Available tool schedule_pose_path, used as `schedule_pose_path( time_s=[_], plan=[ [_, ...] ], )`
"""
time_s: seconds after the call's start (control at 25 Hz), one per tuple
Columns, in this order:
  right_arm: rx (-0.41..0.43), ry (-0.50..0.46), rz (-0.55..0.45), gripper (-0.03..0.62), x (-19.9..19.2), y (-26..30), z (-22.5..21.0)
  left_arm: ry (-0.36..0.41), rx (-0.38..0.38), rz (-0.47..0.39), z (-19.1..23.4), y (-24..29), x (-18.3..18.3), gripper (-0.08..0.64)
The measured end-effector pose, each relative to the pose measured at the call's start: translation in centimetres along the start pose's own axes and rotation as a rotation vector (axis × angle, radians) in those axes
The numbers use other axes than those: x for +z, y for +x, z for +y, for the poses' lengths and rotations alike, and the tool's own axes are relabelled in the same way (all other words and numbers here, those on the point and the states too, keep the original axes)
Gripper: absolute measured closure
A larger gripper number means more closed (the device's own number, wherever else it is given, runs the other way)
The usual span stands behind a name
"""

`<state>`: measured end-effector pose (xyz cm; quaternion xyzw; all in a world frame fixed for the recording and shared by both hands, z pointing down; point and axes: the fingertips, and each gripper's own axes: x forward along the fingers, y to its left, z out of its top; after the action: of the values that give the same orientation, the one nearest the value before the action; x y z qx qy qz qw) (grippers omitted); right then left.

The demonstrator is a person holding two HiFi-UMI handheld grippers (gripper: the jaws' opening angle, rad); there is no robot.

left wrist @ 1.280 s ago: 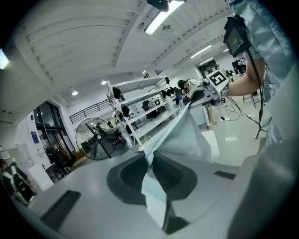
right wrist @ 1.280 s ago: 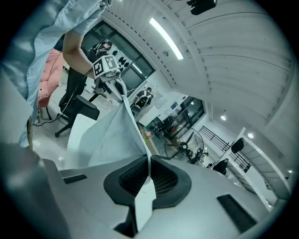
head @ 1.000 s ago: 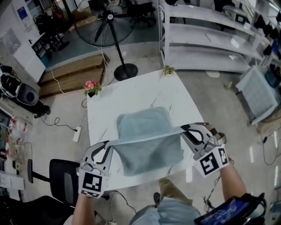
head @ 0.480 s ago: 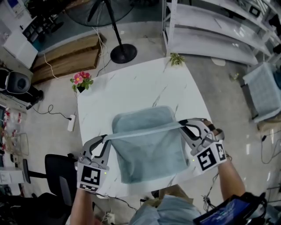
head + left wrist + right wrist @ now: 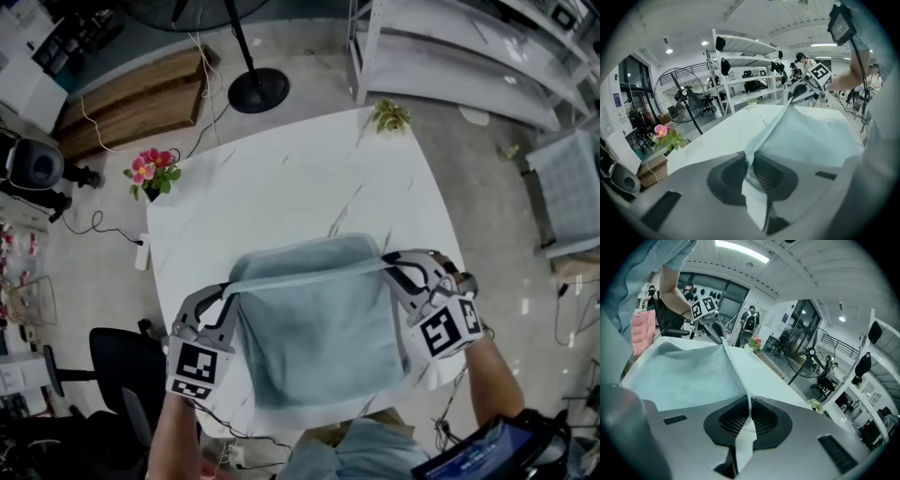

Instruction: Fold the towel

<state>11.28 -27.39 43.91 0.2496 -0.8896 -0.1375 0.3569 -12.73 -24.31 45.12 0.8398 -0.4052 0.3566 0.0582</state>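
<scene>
- Pinching one corner each, two grippers hold a single pale blue-green towel (image 5: pixel 319 328) above a white marble-look table (image 5: pixel 281 187)
- left gripper (image 5: pixel 750 160): jaws clamped tight on its towel corner, with a flap of cloth poking out behind the pads
- right gripper (image 5: pixel 749 405): jaws likewise closed on the other corner, the cloth sandwiched between the ribbed pads
- the held edge stretches taut between the two grippers, raised over the towel's far part; the rest lies spread on the table's near half
- two marker cubes, a left cube (image 5: pixel 197 367) and a right cube (image 5: pixel 445 330), each showing a black-and-white square code
- one pot of pink flowers (image 5: pixel 150 171) just beside the table's far left corner, one small green plant (image 5: pixel 391 116) at its far right corner, and one fan stand (image 5: pixel 258 89) beyond
</scene>
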Motion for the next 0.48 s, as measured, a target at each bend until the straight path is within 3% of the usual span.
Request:
schedule_pose_path(
  time_s=[0.48],
  plan=[
    [0.099,0.107,0.062,0.540,-4.1,5.4,-0.8,-0.134,-0.073,0.125,1.7,5.4,-4.1,0.498]
  ],
)
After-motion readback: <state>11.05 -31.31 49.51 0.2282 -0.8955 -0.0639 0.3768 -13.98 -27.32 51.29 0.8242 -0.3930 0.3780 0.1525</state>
